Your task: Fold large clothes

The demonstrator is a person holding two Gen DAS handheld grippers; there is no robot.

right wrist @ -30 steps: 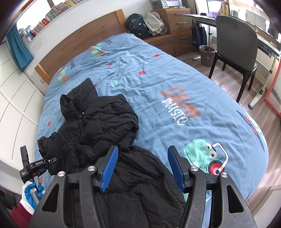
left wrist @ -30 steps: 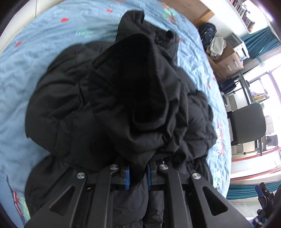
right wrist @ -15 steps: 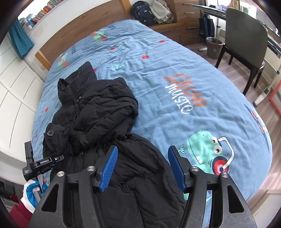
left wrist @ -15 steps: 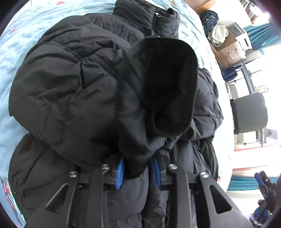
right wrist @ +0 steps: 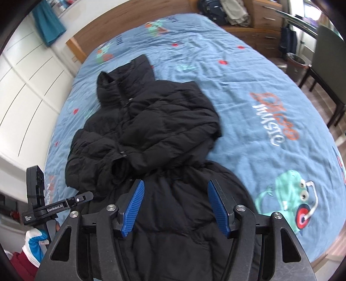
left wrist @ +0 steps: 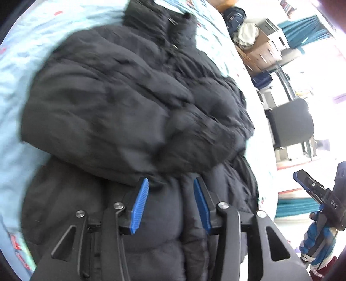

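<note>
A black puffer jacket (right wrist: 151, 134) lay on a blue printed bedspread (right wrist: 248, 90), filling the left and middle of the right wrist view, its collar toward the upper left of the frame near the wooden headboard (right wrist: 134, 23). Both sleeves were folded across the chest, and one open cuff (right wrist: 121, 166) faced the lower middle of the frame. The jacket's lower half spread toward the bottom edge, under the right gripper (right wrist: 174, 205).

The right gripper hung above that lower half with its blue pads well apart and nothing pinched between them. The left gripper (left wrist: 170, 203) pointed down at the jacket's waist in the left wrist view, which was blurred. Its jaws were opening; the blue pads stood clear of the fabric, which showed in the gap behind them but was not pressed, so the claw was released.

In the right wrist view the left gripper's body showed at the lower left, held by a gloved hand (right wrist: 34, 244) in blue and white. A dark chair (right wrist: 328, 56) stood at the upper right beside the bed, and a wooden dresser (right wrist: 266, 13) with a backpack (right wrist: 213, 9) sat at the top edge.
</note>
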